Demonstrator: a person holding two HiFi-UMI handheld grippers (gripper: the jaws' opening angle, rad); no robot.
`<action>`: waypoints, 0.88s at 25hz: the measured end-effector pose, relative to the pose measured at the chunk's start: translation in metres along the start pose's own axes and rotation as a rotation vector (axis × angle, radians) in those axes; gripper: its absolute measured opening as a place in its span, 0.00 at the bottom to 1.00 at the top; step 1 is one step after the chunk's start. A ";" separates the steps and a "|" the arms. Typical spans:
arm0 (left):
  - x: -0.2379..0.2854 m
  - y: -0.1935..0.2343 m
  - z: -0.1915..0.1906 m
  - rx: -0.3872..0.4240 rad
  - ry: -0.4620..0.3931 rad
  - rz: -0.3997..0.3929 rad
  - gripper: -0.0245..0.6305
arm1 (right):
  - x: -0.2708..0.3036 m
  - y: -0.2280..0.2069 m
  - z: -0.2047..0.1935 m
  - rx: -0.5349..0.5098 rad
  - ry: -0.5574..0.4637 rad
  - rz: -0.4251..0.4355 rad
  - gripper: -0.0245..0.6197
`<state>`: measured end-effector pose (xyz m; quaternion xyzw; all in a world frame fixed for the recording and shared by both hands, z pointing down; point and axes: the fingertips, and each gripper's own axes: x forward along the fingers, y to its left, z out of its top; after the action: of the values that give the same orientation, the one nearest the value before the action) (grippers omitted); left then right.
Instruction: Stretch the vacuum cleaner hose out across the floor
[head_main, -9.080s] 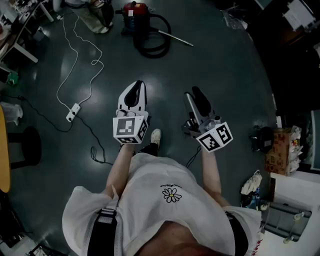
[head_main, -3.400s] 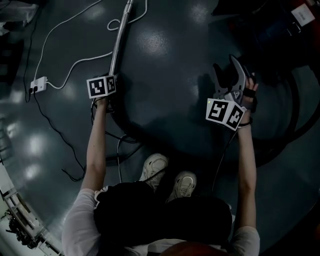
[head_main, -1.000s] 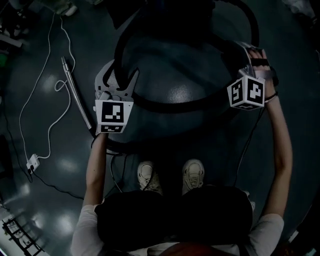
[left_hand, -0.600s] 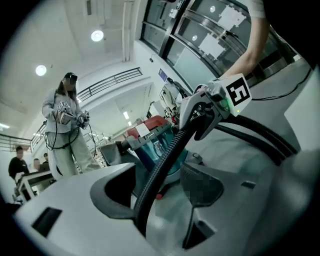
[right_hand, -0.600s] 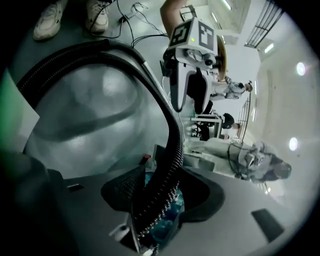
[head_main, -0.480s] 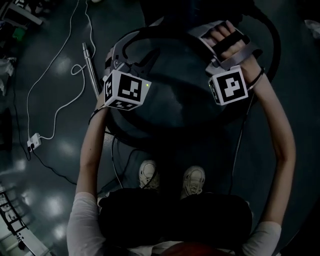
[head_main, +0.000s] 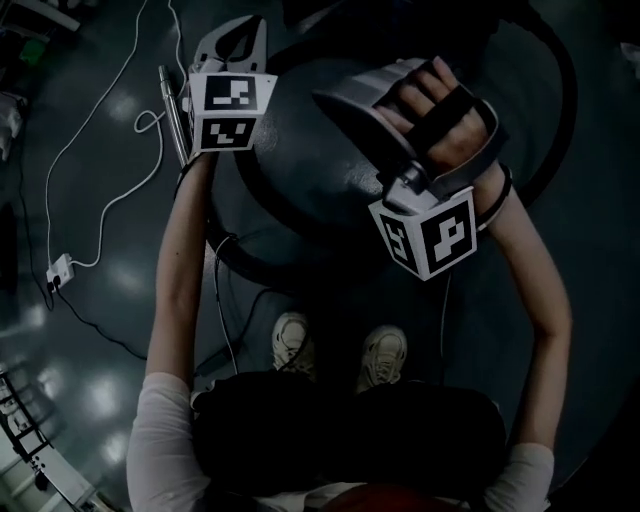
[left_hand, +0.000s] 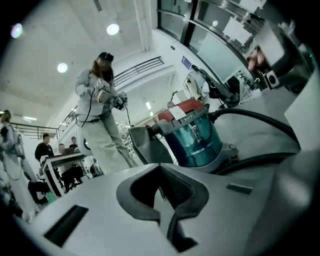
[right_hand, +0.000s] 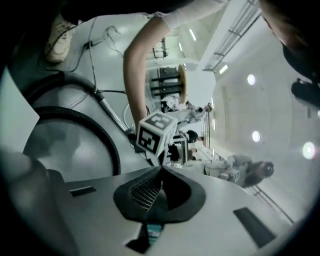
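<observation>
The black vacuum hose (head_main: 568, 95) lies in a wide loop on the dark floor around my feet. Its metal wand (head_main: 172, 118) rests on the floor beside my left forearm. My left gripper (head_main: 228, 40) is raised at the upper left, shut, with nothing between the jaws. My right gripper (head_main: 340, 97) is held up at the centre, pointing left, also shut and empty. The left gripper view shows the closed jaws (left_hand: 161, 185), the teal and red vacuum cleaner (left_hand: 192, 135) and the hose (left_hand: 255, 117) behind them. In the right gripper view the hose (right_hand: 102, 132) curves on the floor past the shut jaws (right_hand: 161, 187).
A white cable (head_main: 100, 215) runs across the floor on the left to a power strip (head_main: 58, 270). A thin black cord (head_main: 222, 330) trails by my shoes (head_main: 292, 340). In the left gripper view a person (left_hand: 100, 115) stands near desks where others sit.
Both grippers have lifted off the hose toward the camera and closed empty. The right one swung in toward the centre; the left moved up and away.
</observation>
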<state>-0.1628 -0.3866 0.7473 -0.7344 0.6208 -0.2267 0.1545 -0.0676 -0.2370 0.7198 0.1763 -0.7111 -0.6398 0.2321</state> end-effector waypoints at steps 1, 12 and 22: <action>-0.004 0.002 -0.005 -0.015 0.012 -0.003 0.04 | -0.002 0.005 -0.015 0.063 0.051 -0.002 0.05; -0.028 -0.108 -0.131 -0.358 0.237 -0.351 0.05 | -0.094 0.144 -0.230 1.766 0.695 -0.178 0.13; -0.046 -0.201 -0.172 -0.478 0.355 -0.592 0.05 | -0.109 0.275 -0.240 2.123 0.947 0.127 0.17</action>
<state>-0.0896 -0.2959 0.9893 -0.8458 0.4349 -0.2340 -0.2016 0.1690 -0.3434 0.9985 0.4676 -0.7393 0.4199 0.2420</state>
